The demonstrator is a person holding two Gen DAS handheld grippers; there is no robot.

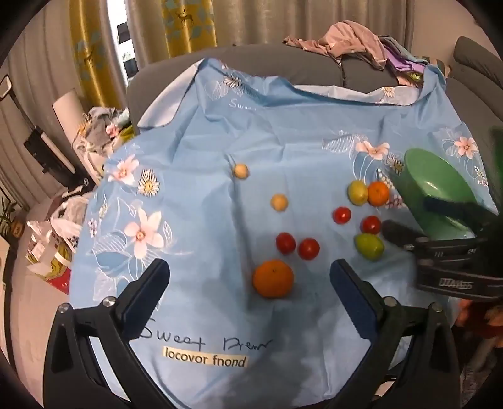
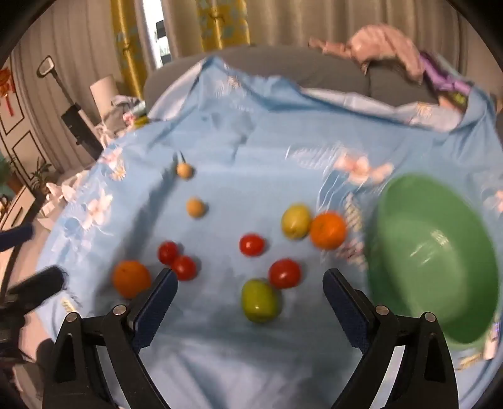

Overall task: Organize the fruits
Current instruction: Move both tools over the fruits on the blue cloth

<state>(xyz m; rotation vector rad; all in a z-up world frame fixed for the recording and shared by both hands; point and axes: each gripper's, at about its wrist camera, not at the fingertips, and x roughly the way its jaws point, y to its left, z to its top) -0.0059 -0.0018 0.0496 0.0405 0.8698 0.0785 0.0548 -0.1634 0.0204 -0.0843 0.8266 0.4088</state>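
Observation:
Fruits lie loose on a light blue flowered cloth. A large orange sits between the fingers of my open left gripper, which holds nothing. Several red tomatoes, two green fruits, a second orange and two small tan fruits lie further out. A green bowl stands empty at the right. My right gripper is open, with a green fruit and a tomato between its fingers; it shows in the left wrist view beside the bowl.
The cloth covers a grey sofa with heaped clothes on its back. Bags and clutter lie on the floor at the left, past the cloth's edge. Curtains hang behind.

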